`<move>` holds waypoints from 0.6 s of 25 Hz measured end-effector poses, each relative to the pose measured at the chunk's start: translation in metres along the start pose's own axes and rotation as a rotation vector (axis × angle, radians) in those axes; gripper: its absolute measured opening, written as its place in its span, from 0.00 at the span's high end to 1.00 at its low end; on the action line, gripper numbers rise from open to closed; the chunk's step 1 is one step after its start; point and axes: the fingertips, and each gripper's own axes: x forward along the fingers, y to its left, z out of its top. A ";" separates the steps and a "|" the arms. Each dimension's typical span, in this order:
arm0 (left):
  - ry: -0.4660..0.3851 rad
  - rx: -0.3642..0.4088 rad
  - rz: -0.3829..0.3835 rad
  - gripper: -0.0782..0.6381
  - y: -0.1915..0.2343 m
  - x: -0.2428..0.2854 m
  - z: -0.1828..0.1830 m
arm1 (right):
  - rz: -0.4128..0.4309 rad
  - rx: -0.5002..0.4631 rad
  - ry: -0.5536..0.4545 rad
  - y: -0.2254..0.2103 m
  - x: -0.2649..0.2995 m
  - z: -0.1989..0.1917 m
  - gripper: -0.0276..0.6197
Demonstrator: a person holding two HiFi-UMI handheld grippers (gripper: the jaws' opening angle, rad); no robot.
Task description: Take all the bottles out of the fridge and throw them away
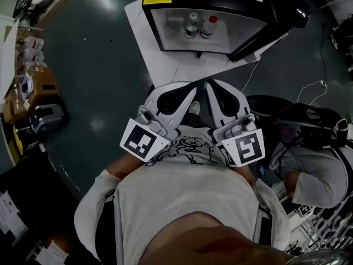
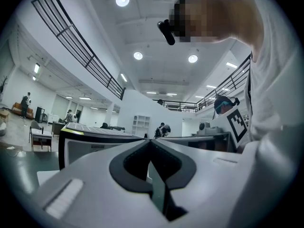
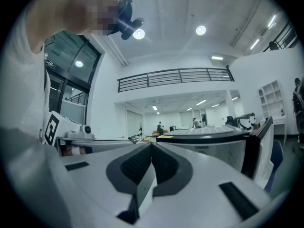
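Now, standing with the left hand-held gripper [image 1: 190, 90] and the right hand-held gripper [image 1: 212, 87] side by side at the waist, tips close together, both pointing level toward the fridge [image 1: 207, 15]. Left: clenched, jaws pressed flat together, nothing between them. Right: likewise clenched and empty. Ahead of both, well apart from the tips, on a white table [image 1: 165, 65]: the fridge, its black door [image 1: 276, 26] swung open, ahead and to the right of the right hand-held gripper. Inside the open front, two bottles, upright and just beside each other: the pale-capped bottle [image 1: 192, 25] more ahead of the left hand-held gripper, the red-capped bottle [image 1: 208, 26] more ahead of the right. Neither touched. In the left gripper view, only the fridge's top and a grey wall, beyond and to the left of the shut jaws; in the right gripper view, the fridge beyond and to the right of the shut jaws, door edge furthest right. Close to the right of the right hand-held gripper, a person in grey [image 1: 314, 175]. Around the table, dark floor [image 1: 99, 81].
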 end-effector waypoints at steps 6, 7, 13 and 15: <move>-0.003 0.004 0.023 0.88 0.000 0.020 -0.001 | 0.024 -0.001 -0.008 -0.019 0.000 0.001 0.94; -0.004 0.003 0.027 0.88 0.000 0.023 -0.001 | 0.029 -0.001 -0.009 -0.022 0.000 0.002 0.94; -0.009 0.010 0.051 0.88 -0.001 0.046 0.001 | 0.057 -0.001 -0.012 -0.043 -0.001 0.004 0.94; -0.011 0.013 0.060 0.88 -0.002 0.053 0.001 | 0.065 -0.001 -0.013 -0.051 -0.001 0.004 0.94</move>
